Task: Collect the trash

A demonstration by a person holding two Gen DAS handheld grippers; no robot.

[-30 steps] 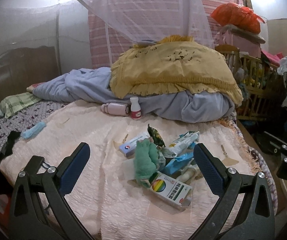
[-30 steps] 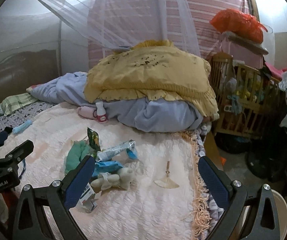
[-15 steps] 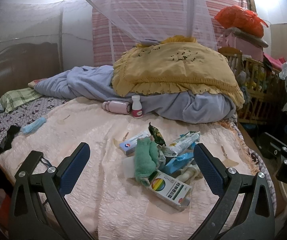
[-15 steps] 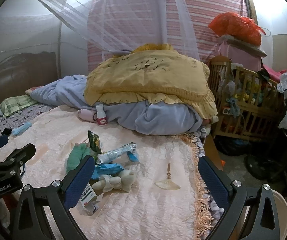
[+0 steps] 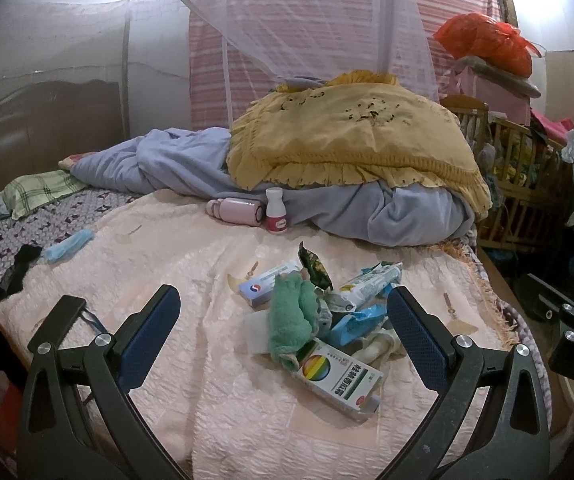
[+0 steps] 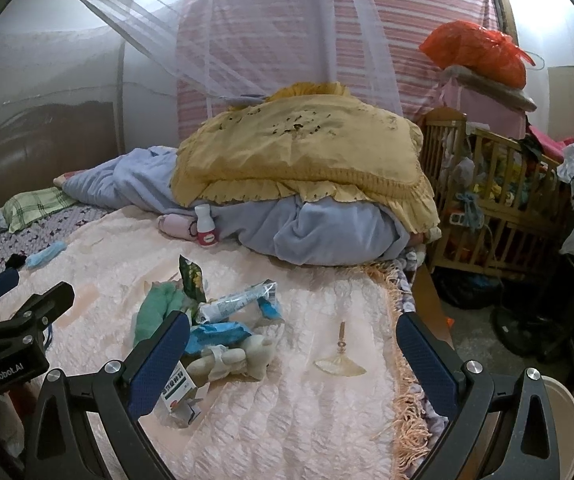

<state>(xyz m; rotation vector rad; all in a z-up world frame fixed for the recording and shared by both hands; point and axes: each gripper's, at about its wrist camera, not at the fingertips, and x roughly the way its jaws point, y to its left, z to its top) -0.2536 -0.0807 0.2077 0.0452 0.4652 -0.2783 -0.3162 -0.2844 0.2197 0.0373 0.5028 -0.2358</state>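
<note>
A heap of litter lies on the pink bedspread (image 5: 191,264): a white medicine box with a rainbow disc (image 5: 337,378), a green cloth (image 5: 291,316), a blue-and-white carton (image 5: 267,284), a white tube (image 5: 369,282), a blue wrapper (image 5: 357,322) and a dark snack packet (image 5: 315,266). My left gripper (image 5: 283,336) hangs open just short of the heap, nothing held. My right gripper (image 6: 293,354) is open too, over the bed's right part; the tube (image 6: 235,300), blue wrapper (image 6: 217,332), a small cream plush toy (image 6: 235,358) and the medicine box (image 6: 177,390) lie by its left finger.
A pink bottle (image 5: 235,210) and a white pill bottle (image 5: 276,216) stand by a blue blanket (image 5: 387,216) under a yellow cover (image 5: 351,140). A blue face mask (image 5: 69,246) lies far left. A wooden cot (image 6: 499,208) and a white bin rim (image 6: 563,420) stand right of the bed.
Both grippers have drifted slightly; the heap sits a little farther left and higher in the right wrist view. Nothing was picked up and both stay open.
</note>
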